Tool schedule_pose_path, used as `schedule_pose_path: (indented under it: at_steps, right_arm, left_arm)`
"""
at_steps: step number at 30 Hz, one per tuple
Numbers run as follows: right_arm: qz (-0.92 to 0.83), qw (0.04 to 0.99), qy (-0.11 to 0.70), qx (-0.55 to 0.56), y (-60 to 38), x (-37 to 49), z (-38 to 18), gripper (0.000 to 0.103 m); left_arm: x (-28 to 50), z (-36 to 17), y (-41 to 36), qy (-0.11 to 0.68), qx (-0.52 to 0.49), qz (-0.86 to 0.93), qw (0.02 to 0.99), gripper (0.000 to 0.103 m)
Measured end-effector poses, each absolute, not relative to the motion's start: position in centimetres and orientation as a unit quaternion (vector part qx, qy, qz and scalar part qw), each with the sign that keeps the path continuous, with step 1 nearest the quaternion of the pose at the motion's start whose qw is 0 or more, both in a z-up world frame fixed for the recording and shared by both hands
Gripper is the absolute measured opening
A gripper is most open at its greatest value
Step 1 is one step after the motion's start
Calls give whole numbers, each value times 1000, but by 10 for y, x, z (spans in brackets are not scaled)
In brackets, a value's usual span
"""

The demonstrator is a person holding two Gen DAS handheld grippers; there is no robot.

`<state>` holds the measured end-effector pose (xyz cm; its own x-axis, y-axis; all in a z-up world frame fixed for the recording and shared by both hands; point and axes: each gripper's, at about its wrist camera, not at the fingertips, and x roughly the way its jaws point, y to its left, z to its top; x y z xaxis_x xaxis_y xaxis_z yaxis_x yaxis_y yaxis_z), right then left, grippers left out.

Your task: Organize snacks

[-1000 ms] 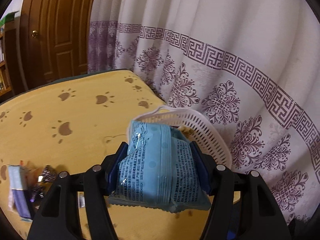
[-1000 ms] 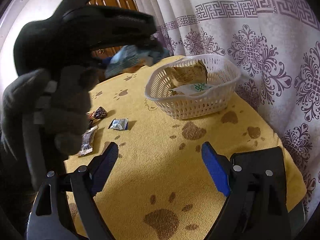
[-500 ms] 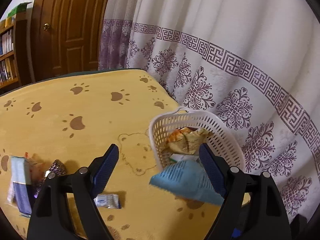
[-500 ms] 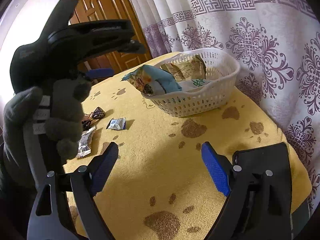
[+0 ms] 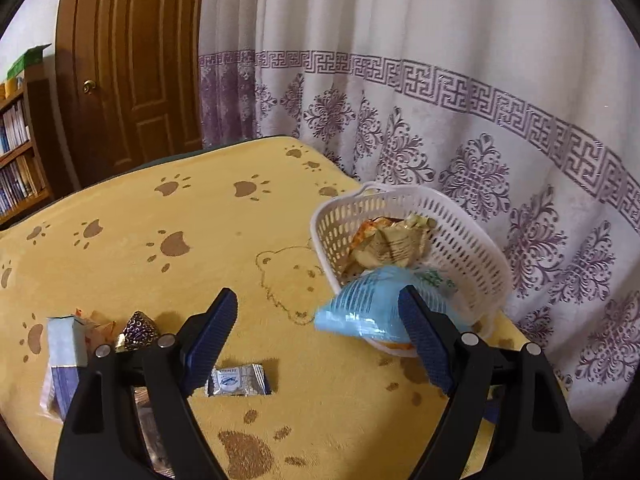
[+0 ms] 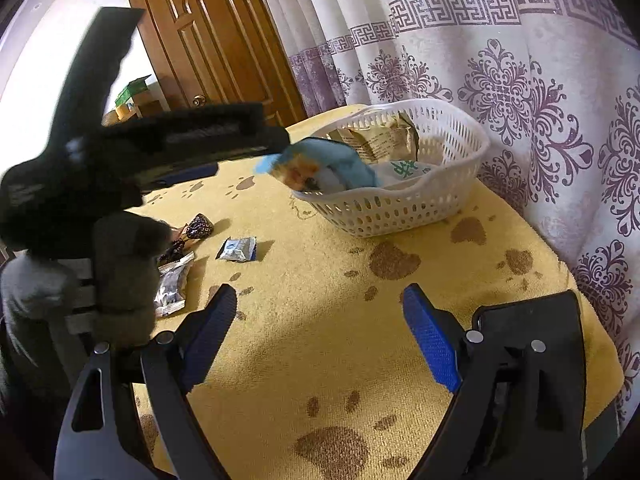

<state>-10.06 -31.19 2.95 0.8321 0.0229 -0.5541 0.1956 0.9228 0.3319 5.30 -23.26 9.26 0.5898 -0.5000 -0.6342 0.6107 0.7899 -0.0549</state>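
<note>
A white plastic basket (image 5: 460, 240) (image 6: 400, 208) stands on the yellow paw-print cloth by the curtain. A light blue snack bag (image 5: 360, 308) (image 6: 320, 164) lies across its near rim, half inside, half hanging out. My left gripper (image 5: 318, 294) (image 6: 248, 152) is open just before the basket, and its pads do not press on the bag. A crumpled tan bag (image 5: 390, 244) and a white-green packet (image 6: 404, 170) lie in the basket. My right gripper (image 6: 320, 295) hovers open over bare cloth, with nothing between its fingers.
Loose snacks lie left of the basket: a small silver-blue packet (image 5: 238, 380) (image 6: 237, 249), a dark purple candy (image 5: 138, 330), a silver wrapper (image 6: 172, 284) and a pale blue pack (image 5: 64, 356). A wooden door (image 5: 132, 60) and bookshelf (image 5: 16, 152) stand beyond the table.
The left gripper opened and let go of the blue bag, which dropped onto the basket's near rim. The left hand then drew back and down a little. The right gripper stayed still.
</note>
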Motion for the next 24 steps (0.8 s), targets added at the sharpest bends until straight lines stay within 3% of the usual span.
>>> schedule_pose_path:
  at_steps: [17,24]
  right_arm:
    - [-45,938,290,183,-305,-101,31,86]
    - [-52,939,287,183,-305,-104,34,86]
  left_arm:
    - [70,88,-255,314,109,-267,905,85]
    - [74,84,-275,343,119,-268,893,85]
